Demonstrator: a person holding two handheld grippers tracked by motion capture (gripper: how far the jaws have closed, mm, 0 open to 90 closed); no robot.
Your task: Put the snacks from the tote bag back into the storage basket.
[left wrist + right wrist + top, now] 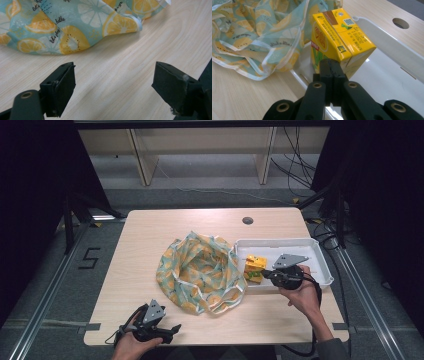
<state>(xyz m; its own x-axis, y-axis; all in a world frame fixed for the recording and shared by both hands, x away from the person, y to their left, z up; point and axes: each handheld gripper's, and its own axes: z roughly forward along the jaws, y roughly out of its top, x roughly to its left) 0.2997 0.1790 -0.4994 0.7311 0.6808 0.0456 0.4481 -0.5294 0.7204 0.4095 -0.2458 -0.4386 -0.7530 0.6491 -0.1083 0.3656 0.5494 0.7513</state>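
Right tongs (331,68), closed on nothing, tips against the carton (338,40) standing in the tray (320,262) beside the bag (200,270). Left tongs (115,90), apart, over bare desk (150,227).

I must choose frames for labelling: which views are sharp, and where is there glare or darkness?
High view: evenly lit wooden table, dark surroundings. Left gripper view: lemon-print cloth bag sharp, black fingers slightly soft. Right gripper view: yellow drink carton sharp, soft glare on white plastic tray.
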